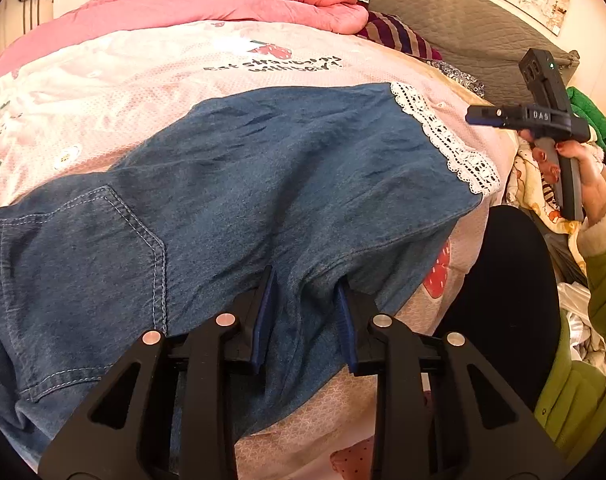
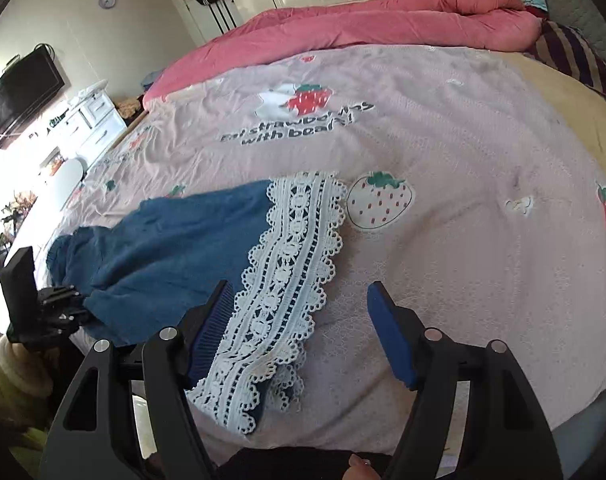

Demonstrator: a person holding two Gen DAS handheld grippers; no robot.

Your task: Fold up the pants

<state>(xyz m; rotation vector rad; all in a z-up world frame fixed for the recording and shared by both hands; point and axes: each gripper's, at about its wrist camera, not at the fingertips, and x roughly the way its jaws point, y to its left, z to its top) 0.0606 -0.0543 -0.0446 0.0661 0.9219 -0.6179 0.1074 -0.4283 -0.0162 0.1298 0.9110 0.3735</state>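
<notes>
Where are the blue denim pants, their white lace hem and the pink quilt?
Blue denim pants [image 1: 263,184]: left wrist view, mid-leg.
White lace hem [image 2: 291,264]: right wrist view, band's middle.
Pink quilt [image 2: 383,20]: right wrist view, top fold.

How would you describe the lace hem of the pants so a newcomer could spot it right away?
Start at the pink strawberry-print bedspread covering the bed, then find the blue denim pants spread flat on it. At the leg end, nearest the open right gripper, runs a white lace band: the only openwork, scalloped white trim against plain blue cloth.

pants [image 1: 263,184] waist cut off, wall art unreadable
</notes>
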